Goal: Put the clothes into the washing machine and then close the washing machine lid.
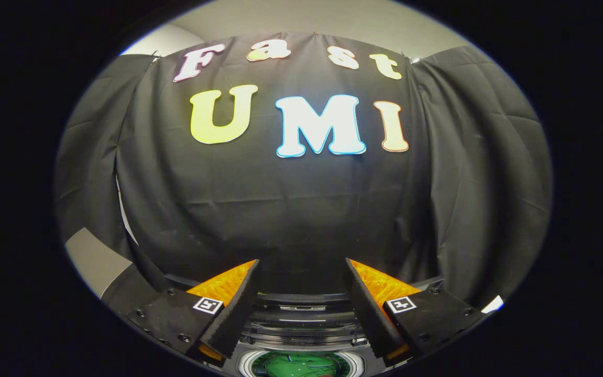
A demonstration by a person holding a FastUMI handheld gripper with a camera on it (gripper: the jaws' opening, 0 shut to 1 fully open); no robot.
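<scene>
The hand-held gripper was wide open, and its two black and orange fingers held nothing. Down low between them sat the round white opening of the washing machine, with green clothes inside it. Just past that was the raised dark see-through lid. Farther back hung the black cloth wall.
</scene>
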